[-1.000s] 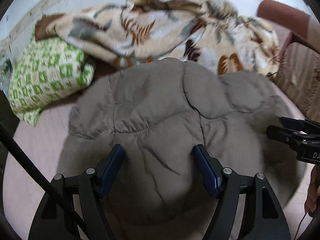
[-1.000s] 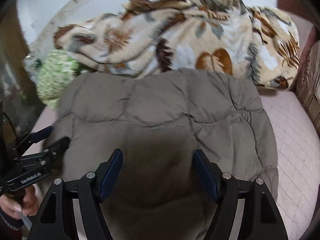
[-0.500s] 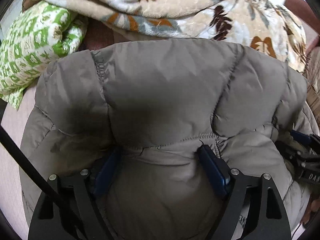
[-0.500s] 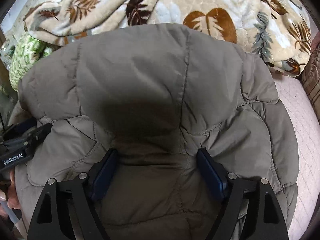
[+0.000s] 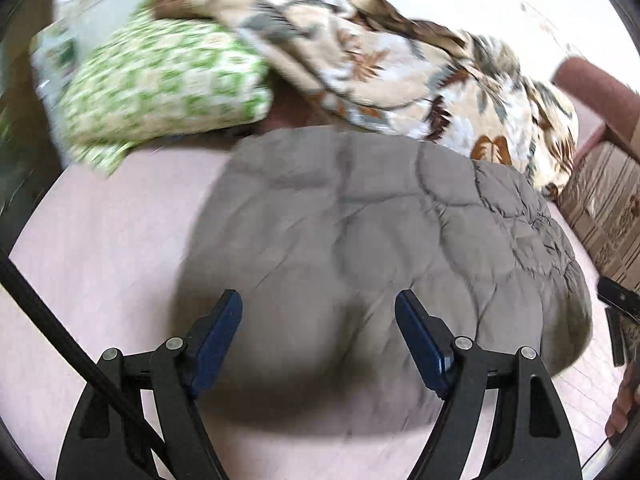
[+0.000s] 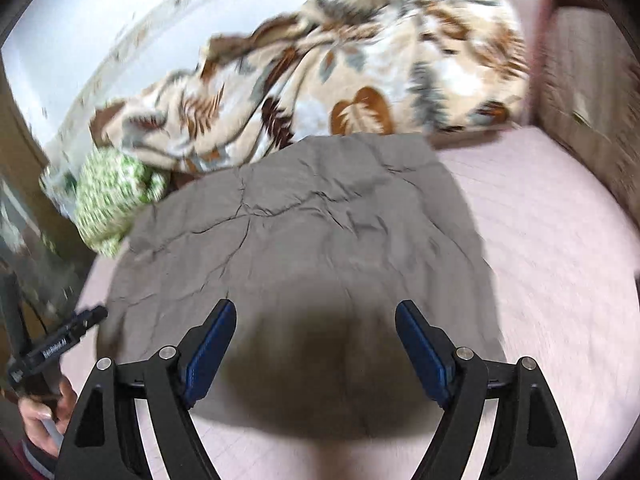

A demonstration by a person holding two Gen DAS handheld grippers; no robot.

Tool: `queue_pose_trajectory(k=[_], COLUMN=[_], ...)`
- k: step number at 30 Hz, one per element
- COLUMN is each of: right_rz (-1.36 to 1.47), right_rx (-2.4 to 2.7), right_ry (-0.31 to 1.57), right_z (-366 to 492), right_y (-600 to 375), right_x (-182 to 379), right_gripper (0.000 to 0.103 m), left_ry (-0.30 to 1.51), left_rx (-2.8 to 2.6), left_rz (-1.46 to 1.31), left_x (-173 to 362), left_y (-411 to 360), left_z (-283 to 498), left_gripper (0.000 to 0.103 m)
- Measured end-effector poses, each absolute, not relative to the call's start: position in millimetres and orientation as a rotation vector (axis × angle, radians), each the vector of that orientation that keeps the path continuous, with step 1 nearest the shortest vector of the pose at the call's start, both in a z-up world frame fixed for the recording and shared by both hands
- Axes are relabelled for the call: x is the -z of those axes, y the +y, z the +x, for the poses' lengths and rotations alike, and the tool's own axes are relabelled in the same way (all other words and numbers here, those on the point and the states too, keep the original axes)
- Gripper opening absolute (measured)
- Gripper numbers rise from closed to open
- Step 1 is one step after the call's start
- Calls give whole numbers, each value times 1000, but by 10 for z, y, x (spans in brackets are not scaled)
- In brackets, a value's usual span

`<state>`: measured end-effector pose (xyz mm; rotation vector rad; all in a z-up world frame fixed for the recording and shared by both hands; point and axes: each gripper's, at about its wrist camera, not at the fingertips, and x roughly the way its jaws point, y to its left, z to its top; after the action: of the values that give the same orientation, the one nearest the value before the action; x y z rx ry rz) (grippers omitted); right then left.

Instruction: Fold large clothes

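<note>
Now the grey puffer jacket [image 5: 380,240] lies folded into a thick bundle on the pink bed sheet [image 5: 108,240], its far edge reaching the leaf-patterned blanket [image 5: 400,68] heaped behind it. Left of the jacket's far corner sits a green-and-white pillow [image 5: 160,84], partly tucked under that blanket. The left hand-held gripper [image 5: 318,344] hangs above the jacket's near edge, its blue pads spread wide with nothing pressed between them (the jaws have just been closing a little, still on air). The right hand-held gripper [image 6: 316,344] hangs over the near edge too, pads apart in the same way, its jaws likewise just closing slightly on nothing. Both views are smeared with motion blur. Right of the jacket, a striped brown cushion [image 5: 608,200] borders the bed.
</note>
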<state>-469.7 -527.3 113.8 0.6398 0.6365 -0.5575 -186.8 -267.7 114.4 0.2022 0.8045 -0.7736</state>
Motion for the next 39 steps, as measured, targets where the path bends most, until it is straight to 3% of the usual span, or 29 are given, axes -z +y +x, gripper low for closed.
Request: queue_pose_trajectory(k=[3, 10, 19, 27, 39], right_rz=[636, 657, 636, 670, 661], right_rx=[630, 702, 681, 681, 713], right_ry=[572, 532, 597, 723, 752], right_z=[-5114, -5334, -5047, -4849, -4786], right_y=[-5064, -5160, -5289, -5443, -5446], right_x=[-1146, -1167, -873, -452, -405], right_gripper=[59, 59, 59, 59, 60], left_ry=[808, 773, 794, 946, 789], left_rx=[725, 642, 637, 624, 544], left_rz=[119, 59, 109, 75, 219], left_x=[-1098, -997, -711, -400, -536], left_y=[-2214, -1891, -2230, -2289, -2409], left_z=[-1930, -1853, -1620, -1323, -1563], left_gripper=[79, 79, 79, 81, 78])
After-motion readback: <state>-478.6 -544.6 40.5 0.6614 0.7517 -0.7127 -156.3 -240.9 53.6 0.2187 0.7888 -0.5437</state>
